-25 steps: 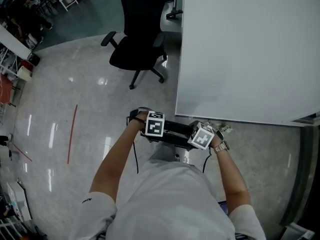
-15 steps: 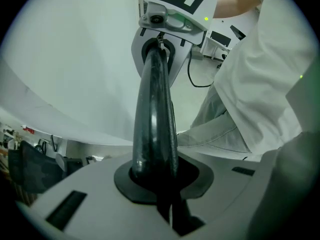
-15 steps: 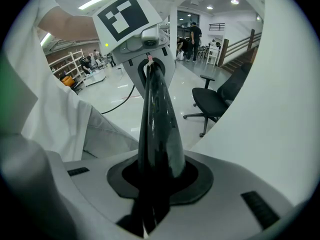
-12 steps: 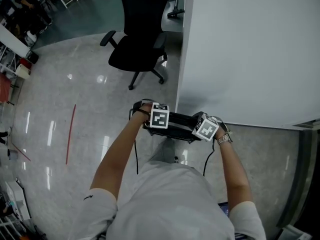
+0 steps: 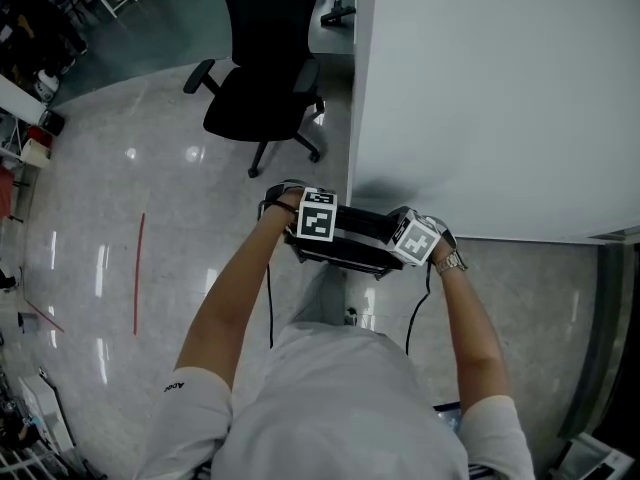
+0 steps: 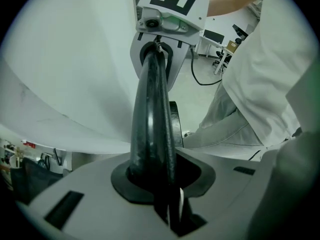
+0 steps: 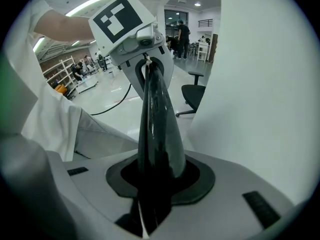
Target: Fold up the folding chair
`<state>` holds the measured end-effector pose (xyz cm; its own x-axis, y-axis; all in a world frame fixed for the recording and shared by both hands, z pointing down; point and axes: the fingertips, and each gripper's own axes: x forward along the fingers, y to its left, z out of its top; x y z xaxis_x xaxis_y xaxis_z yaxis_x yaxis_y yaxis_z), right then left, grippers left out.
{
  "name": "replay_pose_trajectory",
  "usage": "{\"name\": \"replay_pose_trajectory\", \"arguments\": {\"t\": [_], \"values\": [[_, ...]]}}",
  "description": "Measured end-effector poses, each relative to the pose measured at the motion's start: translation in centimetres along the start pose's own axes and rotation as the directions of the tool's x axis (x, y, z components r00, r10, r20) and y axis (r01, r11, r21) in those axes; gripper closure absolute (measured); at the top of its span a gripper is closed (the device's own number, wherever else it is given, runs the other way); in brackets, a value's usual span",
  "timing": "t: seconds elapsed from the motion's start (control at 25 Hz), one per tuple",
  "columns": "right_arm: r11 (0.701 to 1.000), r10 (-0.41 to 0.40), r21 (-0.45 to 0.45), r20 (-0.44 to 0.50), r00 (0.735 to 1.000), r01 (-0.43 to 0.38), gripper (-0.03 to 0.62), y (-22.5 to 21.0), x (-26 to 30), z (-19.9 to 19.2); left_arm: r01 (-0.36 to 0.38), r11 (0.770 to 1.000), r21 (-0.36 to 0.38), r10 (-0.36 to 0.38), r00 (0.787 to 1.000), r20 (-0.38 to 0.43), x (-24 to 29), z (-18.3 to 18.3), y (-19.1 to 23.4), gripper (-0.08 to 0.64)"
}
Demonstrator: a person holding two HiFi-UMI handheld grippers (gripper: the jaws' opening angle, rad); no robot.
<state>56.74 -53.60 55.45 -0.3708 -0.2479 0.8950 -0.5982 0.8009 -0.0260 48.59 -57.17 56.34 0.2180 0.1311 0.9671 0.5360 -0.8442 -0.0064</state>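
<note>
The folding chair (image 5: pixel 358 241) shows from above as a flat black frame, carried between my two grippers in front of the person's body. Its black top bar (image 6: pixel 152 129) runs from my left gripper (image 6: pixel 161 196) across to my right gripper (image 6: pixel 158 59). The right gripper view shows the same bar (image 7: pixel 157 129) leading from my right gripper (image 7: pixel 150 199) to my left gripper (image 7: pixel 148 69). Both pairs of jaws have just been opening a little, but the bar still fills each pair. In the head view my left gripper (image 5: pixel 320 236) and right gripper (image 5: pixel 406 253) sit at the white table's near edge.
A large white table (image 5: pixel 500 98) fills the right and far side. A black office chair (image 5: pixel 262 88) on casters stands on the glossy floor to the far left. A red line (image 5: pixel 138 268) marks the floor at the left. Shelving and clutter line the left edge.
Both hands and the black frame have moved away from the body, up to the white table's edge. The grip on the bar looks the same.
</note>
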Motion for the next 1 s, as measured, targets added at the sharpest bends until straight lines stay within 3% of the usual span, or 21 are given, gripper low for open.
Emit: {"name": "replay_pose_trajectory", "arguments": {"t": [0.2,0.48,0.72,1.0], "values": [[1.0,-0.014,0.028,-0.006,1.0,0.014,0.466,-2.3,0.1,0.2,-0.021,0.998,-0.063,0.021,1.0,0.011,0.1,-0.1,2.5,0.444],[0.997,-0.083,0.012,0.018,0.996,0.083,0.441,-4.3,0.2,0.5,-0.071,0.994,-0.081,0.073,0.997,0.029,0.1,-0.2,4.8,0.397],[0.983,-0.177,-0.031,0.061,0.982,0.179,0.414,-5.4,-0.1,0.3,-0.058,0.994,-0.09,0.061,0.998,0.025,0.4,-0.2,5.9,0.391],[0.972,-0.226,-0.069,0.014,0.974,0.226,0.402,-6.9,-1.8,-0.9,-0.046,0.995,-0.092,0.048,0.999,0.026,0.7,-0.4,7.2,0.391]]}}
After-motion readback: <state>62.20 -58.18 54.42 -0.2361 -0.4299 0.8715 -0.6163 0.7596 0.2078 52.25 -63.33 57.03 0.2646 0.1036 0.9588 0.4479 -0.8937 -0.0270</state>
